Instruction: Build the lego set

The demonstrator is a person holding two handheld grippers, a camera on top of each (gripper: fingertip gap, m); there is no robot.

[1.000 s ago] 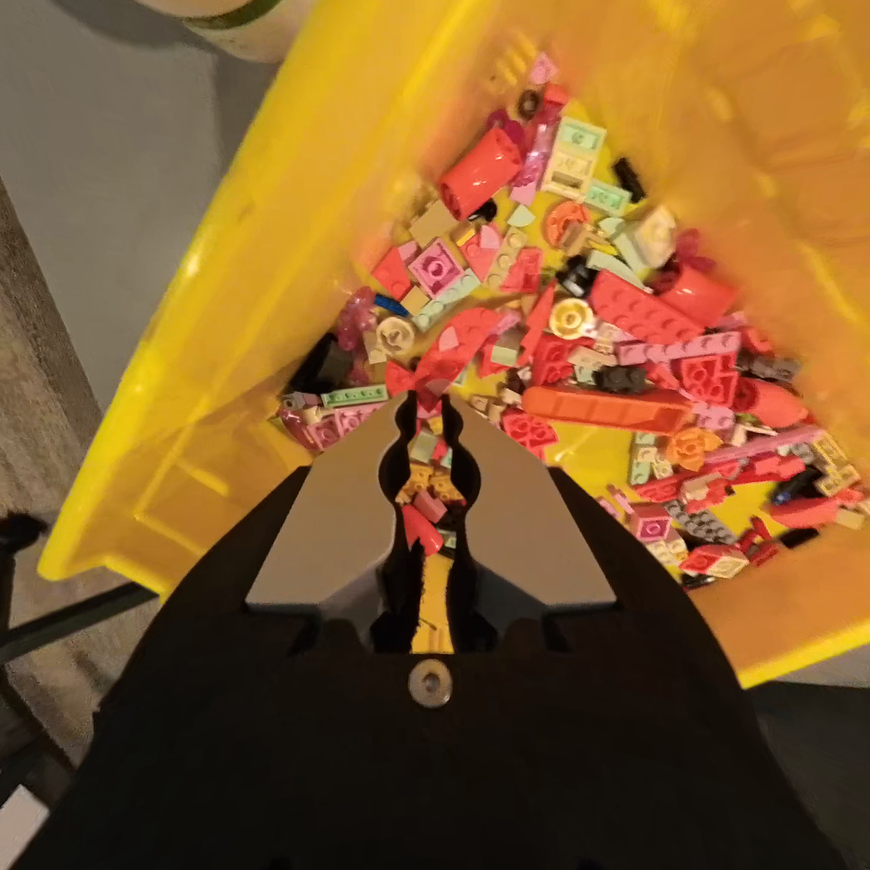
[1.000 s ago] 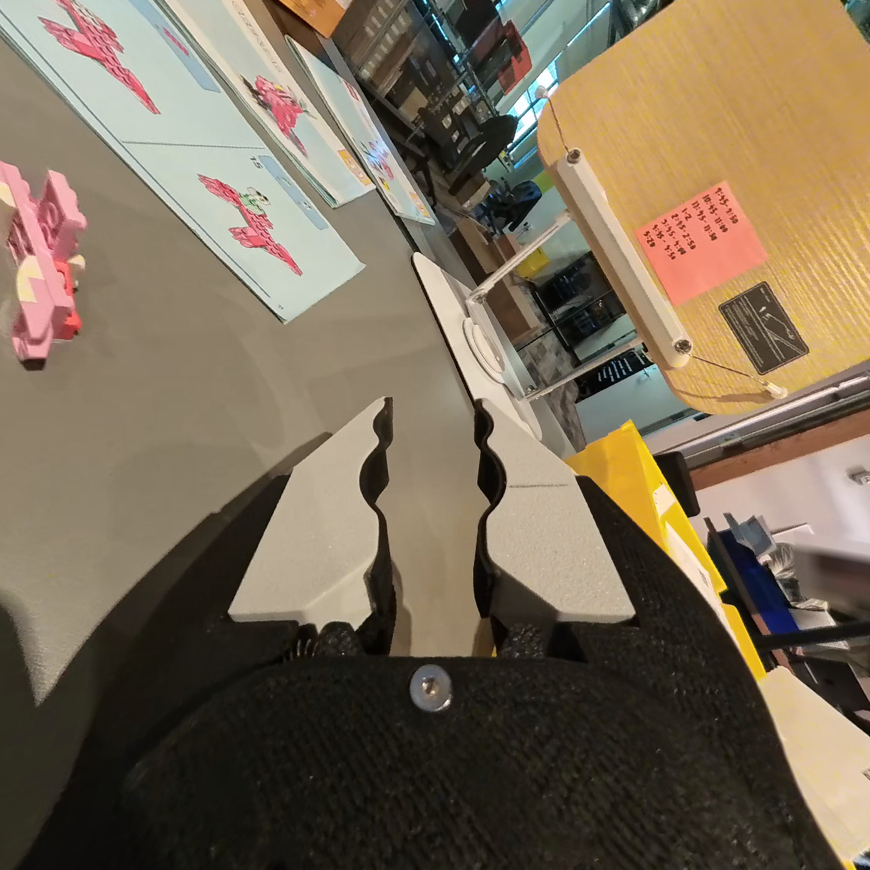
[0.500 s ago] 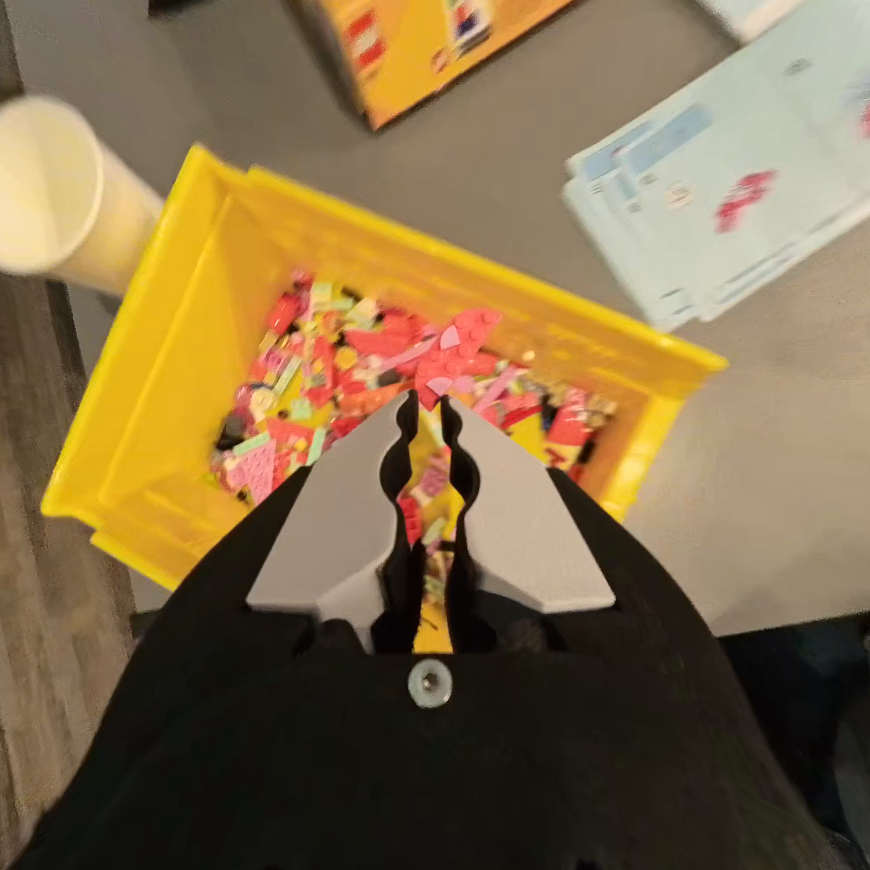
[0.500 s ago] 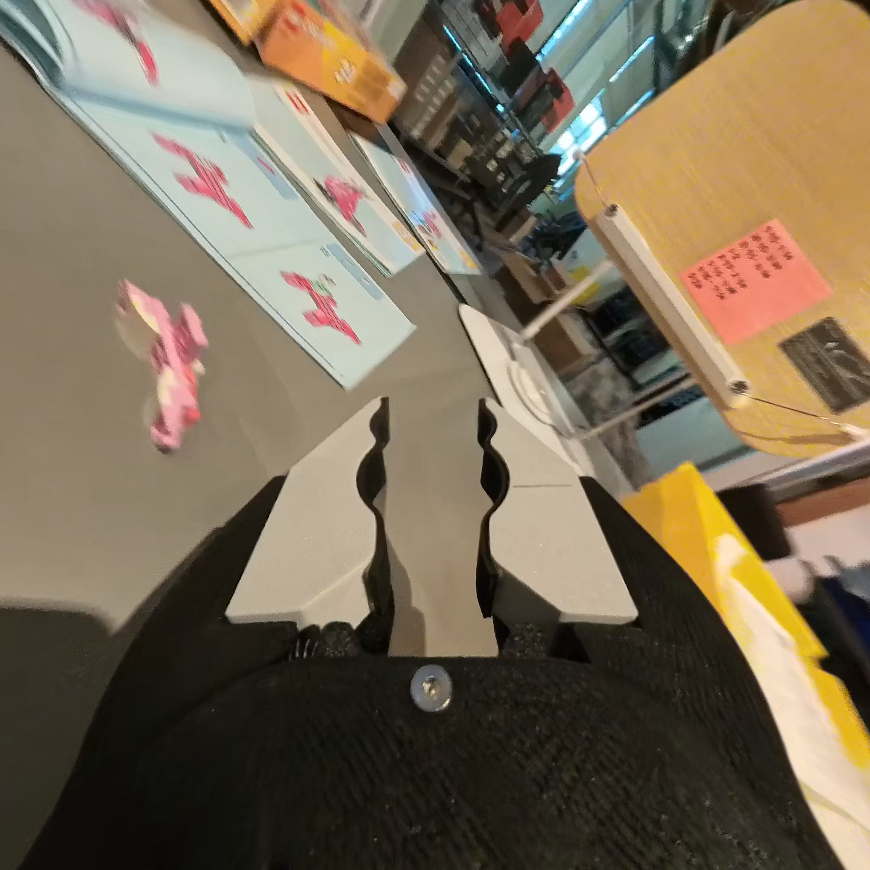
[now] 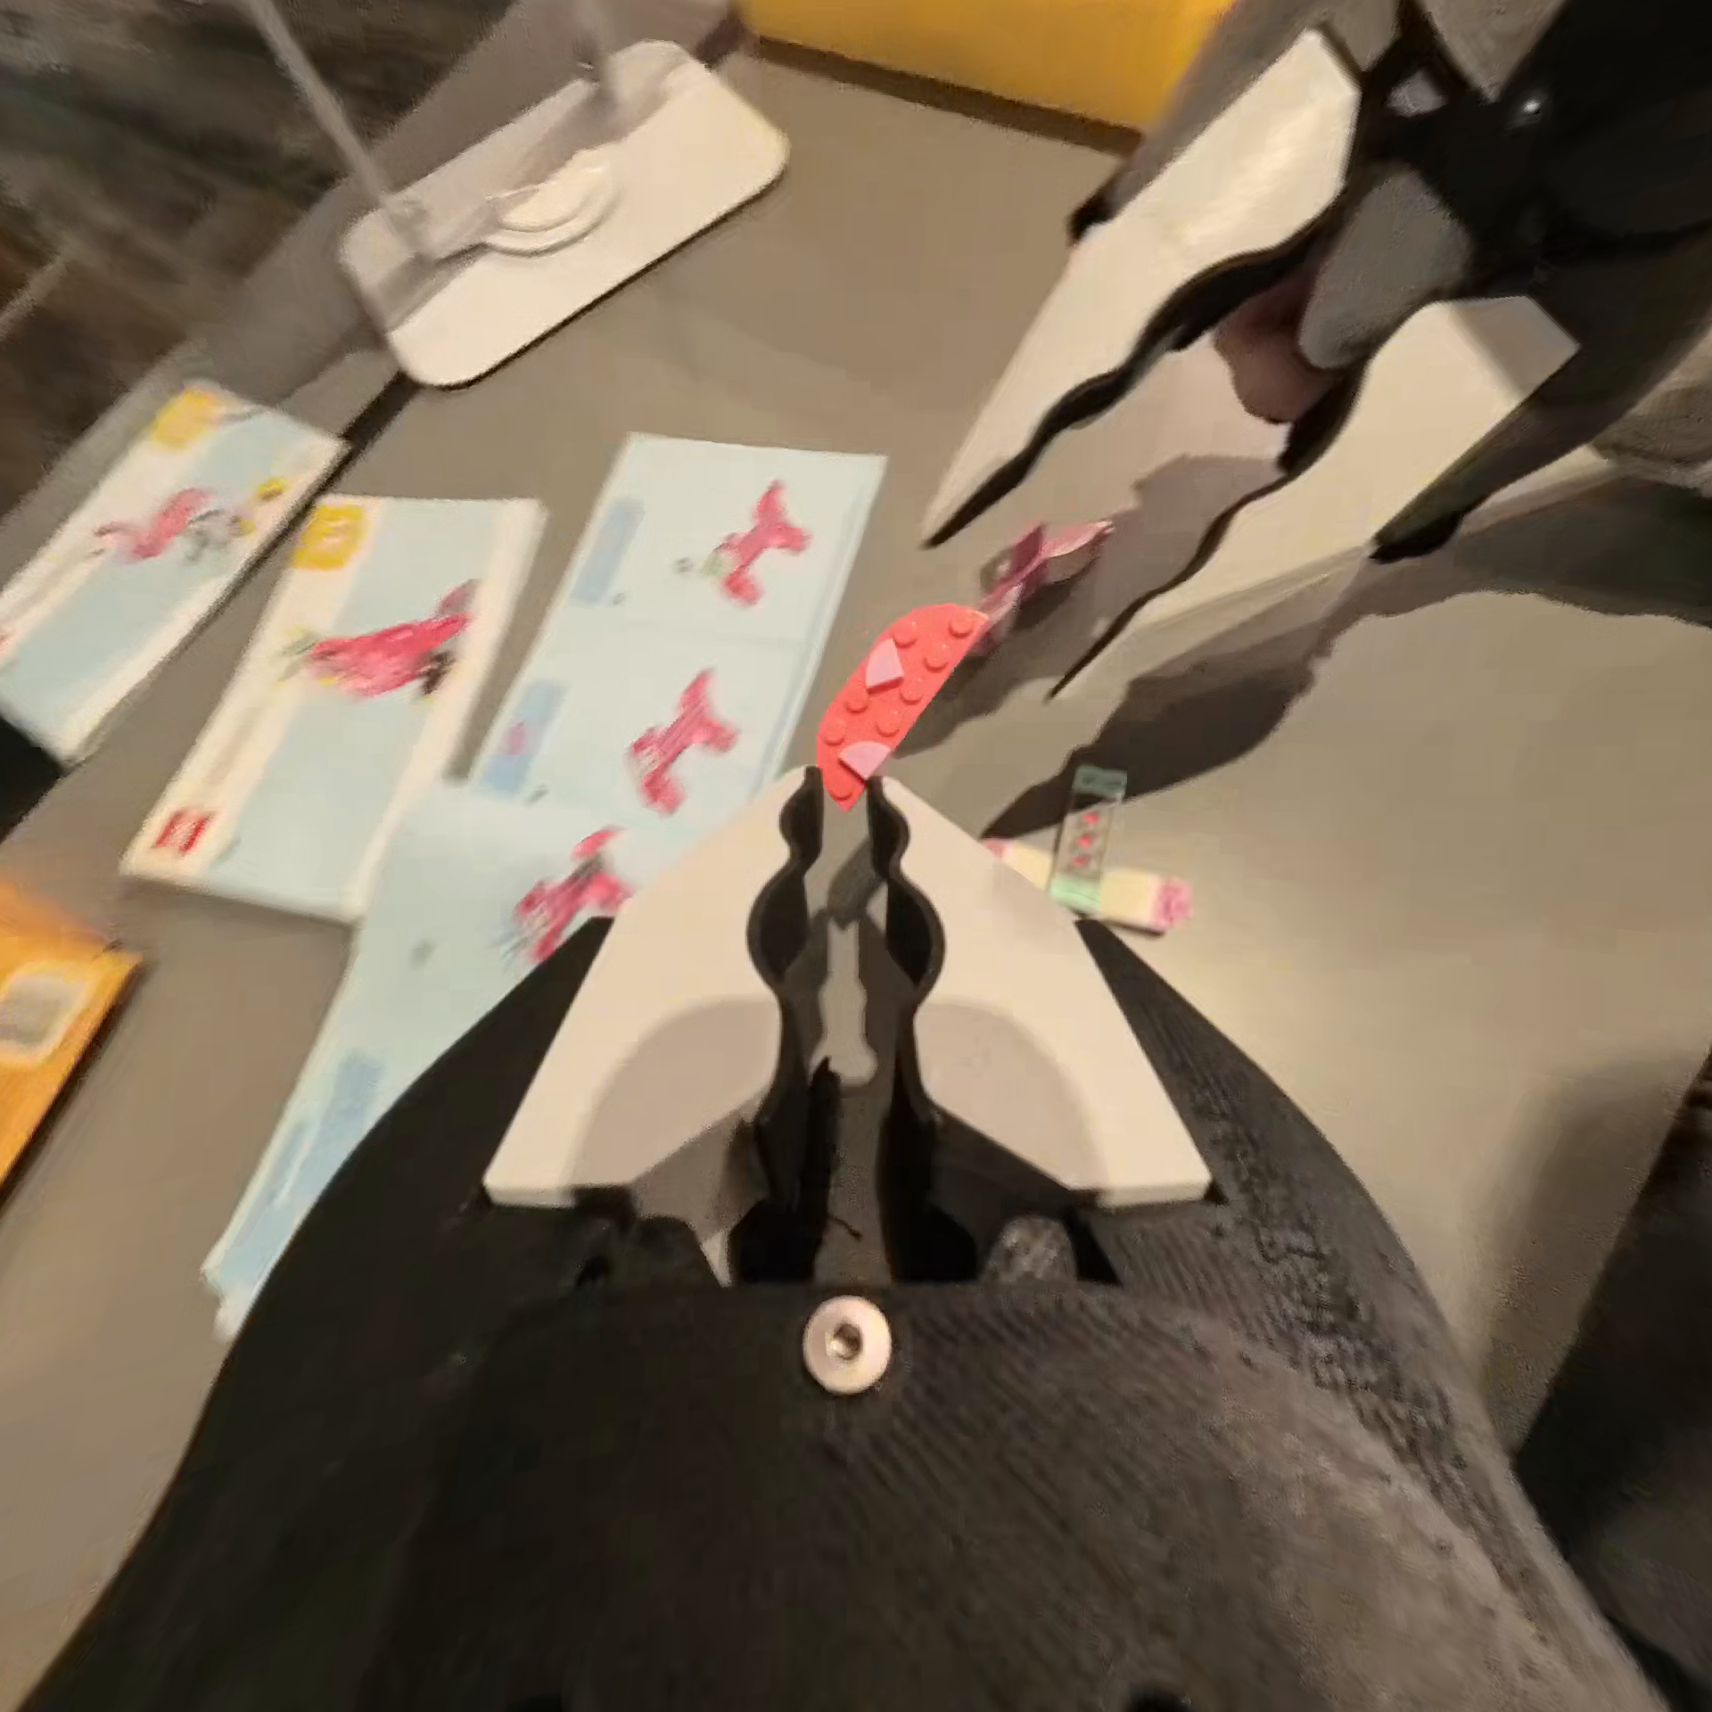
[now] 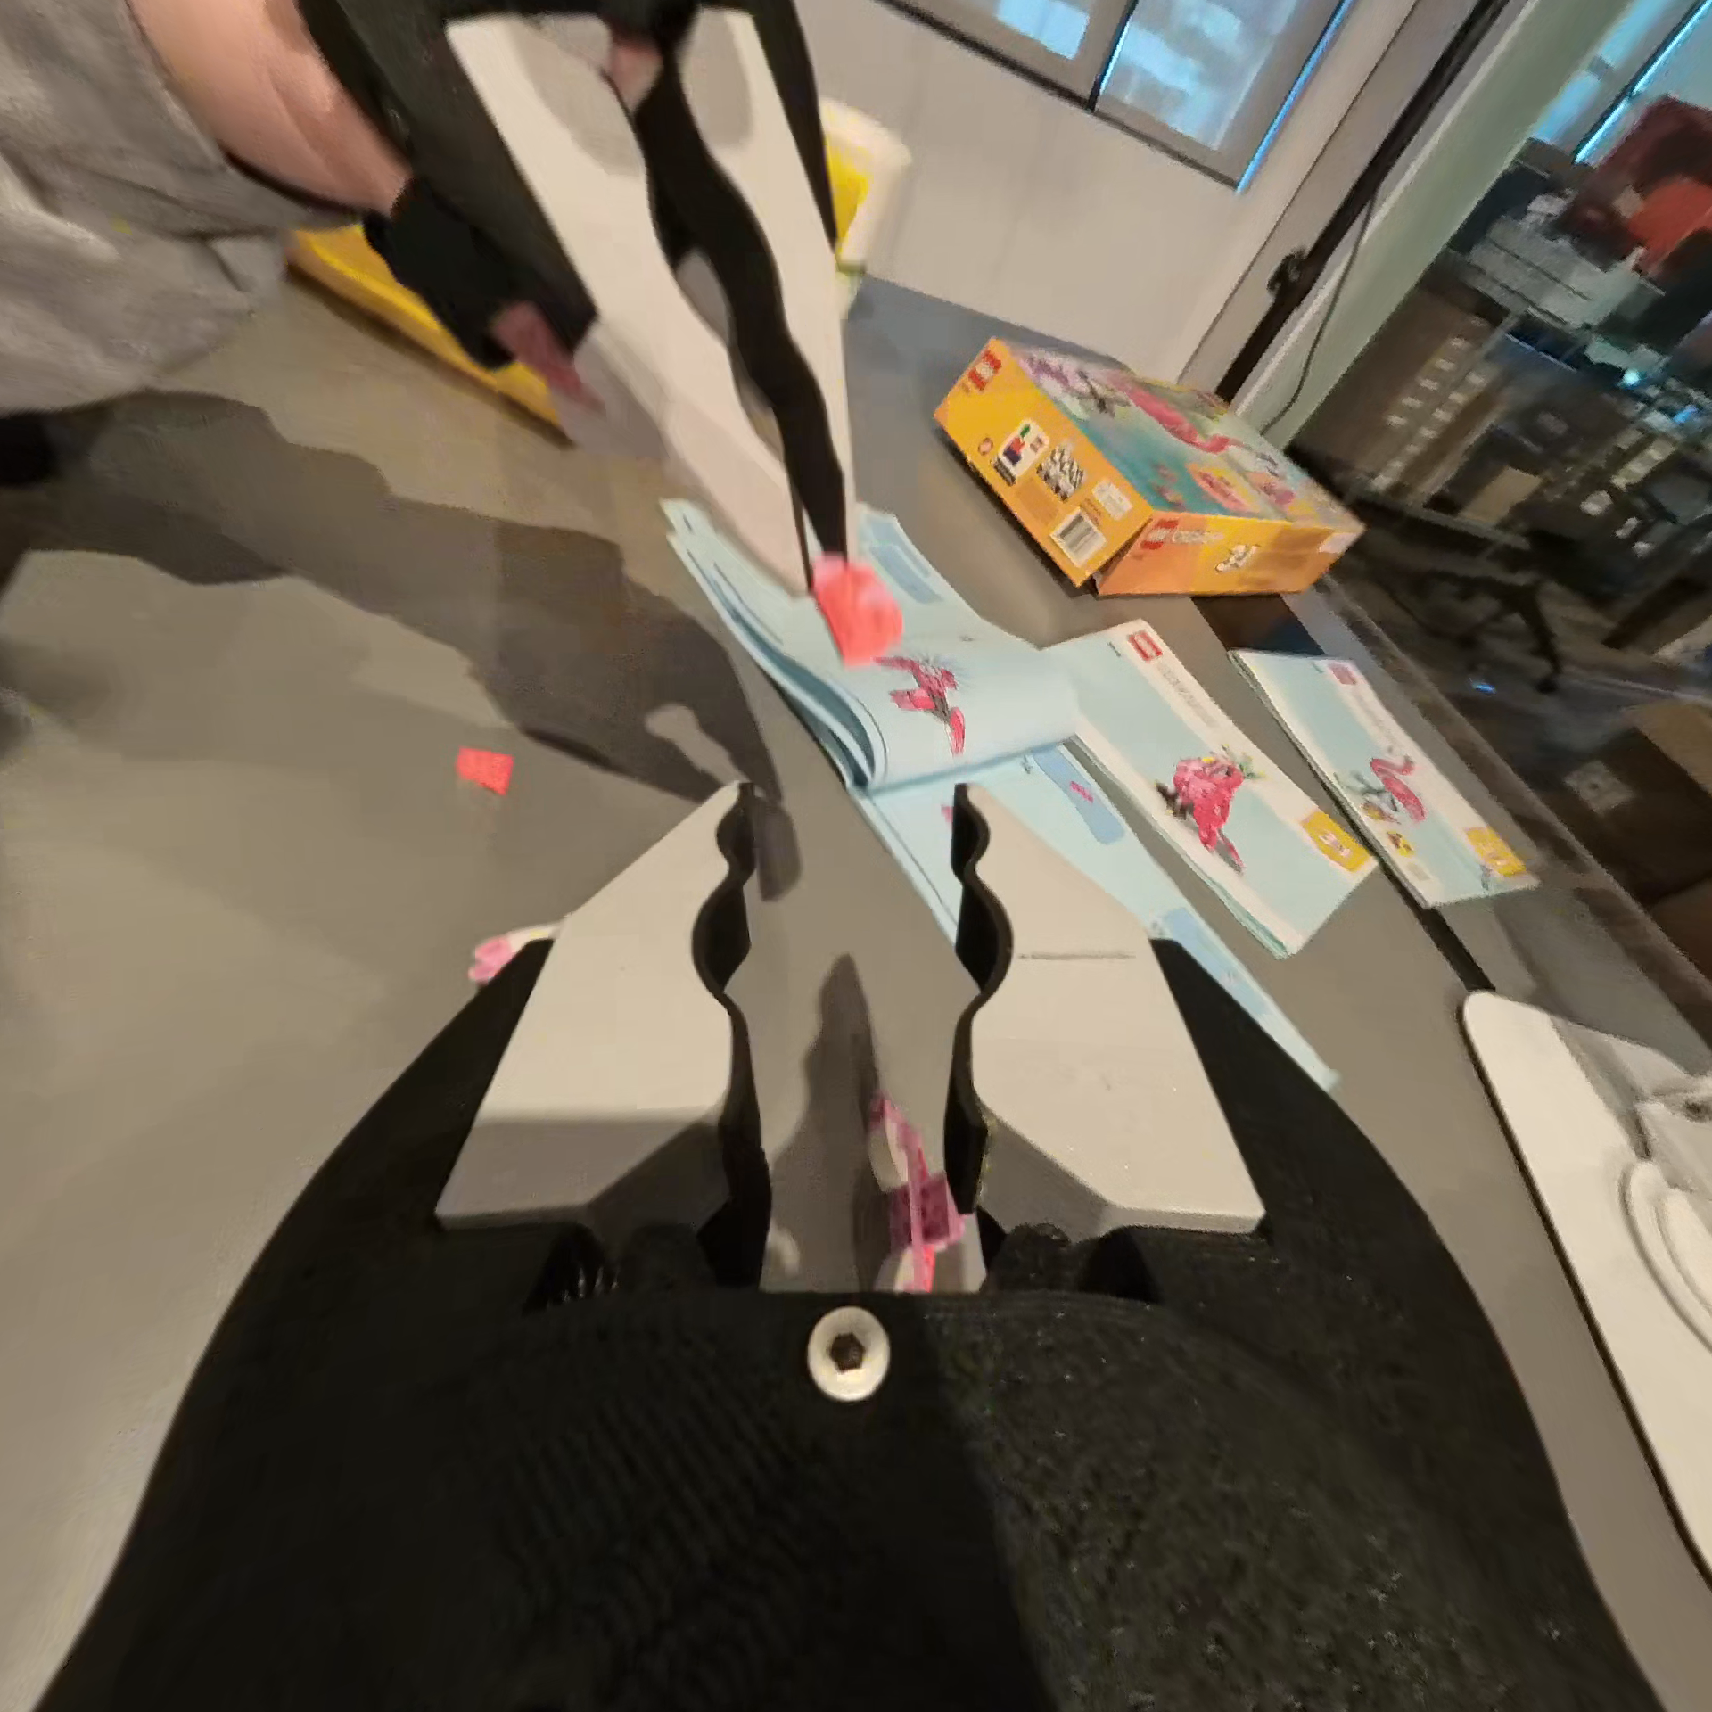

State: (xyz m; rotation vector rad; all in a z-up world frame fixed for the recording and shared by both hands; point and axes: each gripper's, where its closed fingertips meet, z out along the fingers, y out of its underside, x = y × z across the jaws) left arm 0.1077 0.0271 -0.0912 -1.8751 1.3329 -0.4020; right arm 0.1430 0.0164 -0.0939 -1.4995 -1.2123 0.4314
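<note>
left claw (image 5: 843,787) pinched tight on a red half-round lego plate (image 5: 894,690) with little pink bits on top, held up in the air over the grey tabletop (image 5: 1390,880). right claw (image 6: 848,806) wide apart, nothing in it, hanging low over the tabletop. small pink lego build (image 6: 912,1195) down on the tabletop right under the right claw, seen between its fingers (image 6: 639,1000). tiny red brick (image 6: 484,769) lying alone off to the left. pale brick strip (image 5: 1102,880) close to the left claw's tip. light blue instruction books (image 6: 1195,806) spread out flat past the claws. orange lego box (image 6: 1139,491) farther back. white lamp base (image 5: 574,213) and a yellow bin (image 5: 963,46) at the far edge
</note>
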